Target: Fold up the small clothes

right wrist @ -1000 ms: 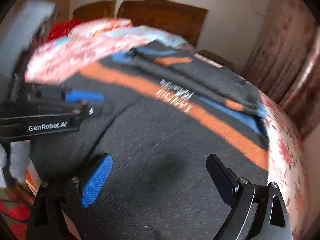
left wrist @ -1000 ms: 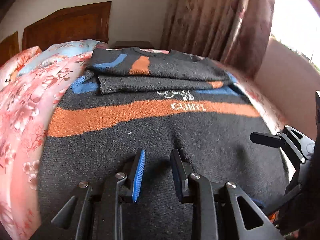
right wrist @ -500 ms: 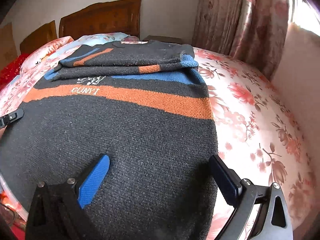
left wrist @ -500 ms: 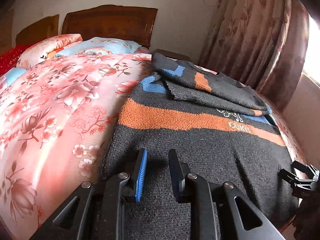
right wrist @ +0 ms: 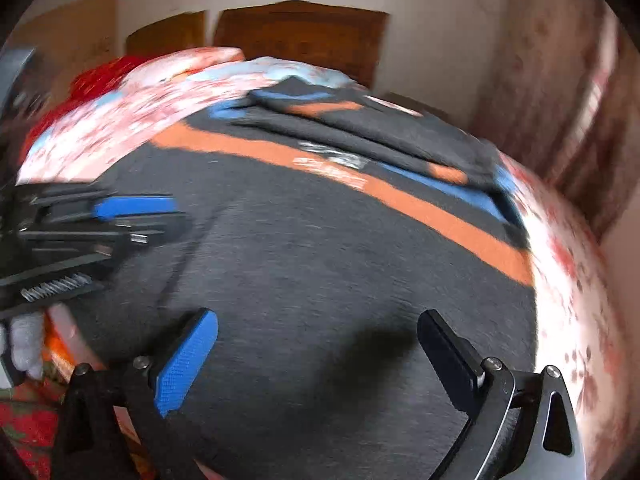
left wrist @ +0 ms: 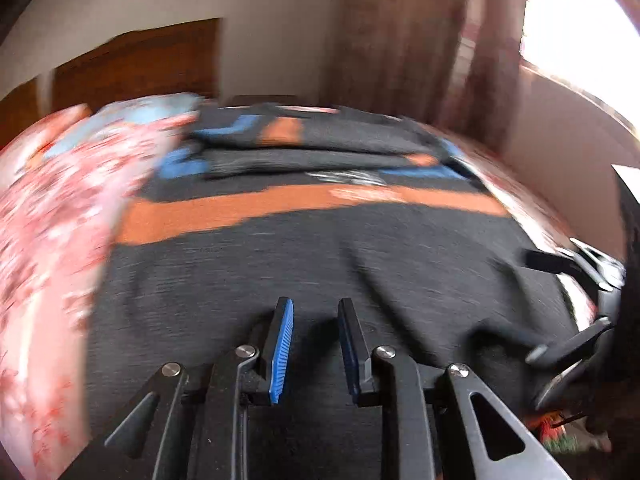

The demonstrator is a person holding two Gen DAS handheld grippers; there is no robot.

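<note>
The sweater (left wrist: pixel 320 264) lies flat on the bed (left wrist: pixel 52 240), hem near, collar far. Its sleeves (left wrist: pixel 312 152) are already folded across the chest at the far end, so the folding looks partly done; the body is still to be doubled over. The left gripper (left wrist: pixel 314 344) sits at the near hem with its jaws narrow, a small gap showing and no cloth visibly pinched. The right gripper (right wrist: pixel 316 356) hovers over the near hem, jaws wide and empty.
</note>
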